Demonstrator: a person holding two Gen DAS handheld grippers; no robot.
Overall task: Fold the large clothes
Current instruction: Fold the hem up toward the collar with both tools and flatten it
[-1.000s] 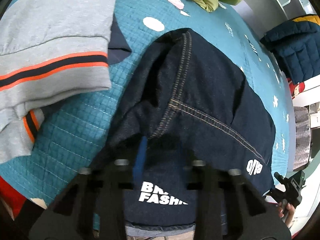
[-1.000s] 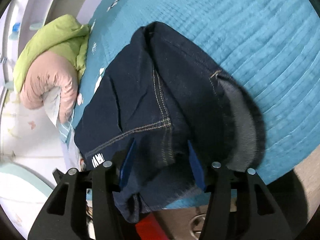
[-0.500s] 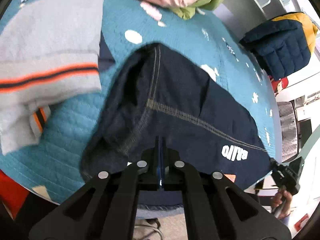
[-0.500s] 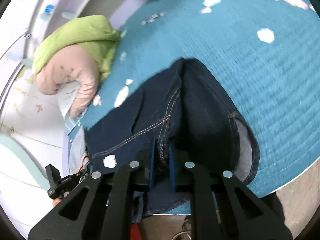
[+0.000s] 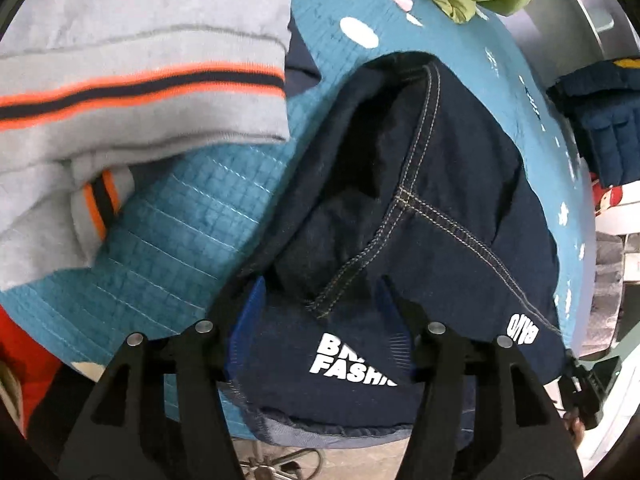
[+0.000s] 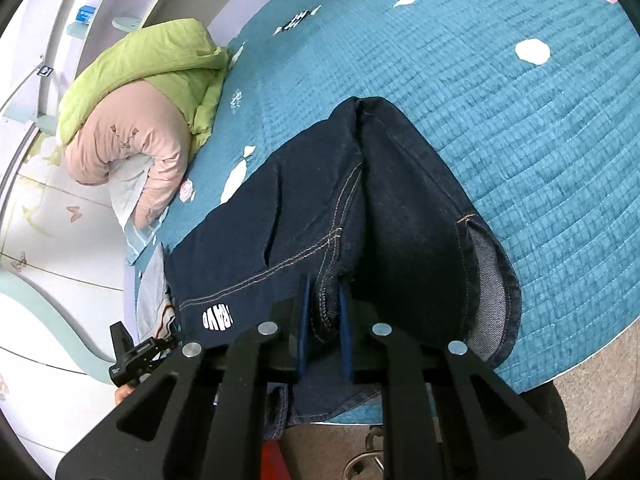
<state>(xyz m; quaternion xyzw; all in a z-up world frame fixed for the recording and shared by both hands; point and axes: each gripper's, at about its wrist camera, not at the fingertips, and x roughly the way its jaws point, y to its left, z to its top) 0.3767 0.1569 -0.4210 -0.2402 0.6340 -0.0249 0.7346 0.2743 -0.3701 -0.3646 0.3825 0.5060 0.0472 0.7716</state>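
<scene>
Left wrist view
Jeans: dark denim, pale stitching, white print "FASHI…" (cut off), bunched on the teal quilt.
Left gripper: blue fingers apart, denim between them, not pinched.
Beside: grey sweater with orange stripes.

Right wrist view
Jeans: folded heap near quilt edge.
Right gripper: fingers clamped on a seam fold.
Room: green and pink bedding at the wall.

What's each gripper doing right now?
Left gripper: open, jaws spread either side of the jeans, not clamping.
Right gripper: shut on the jeans, pinching a seam fold.
</scene>
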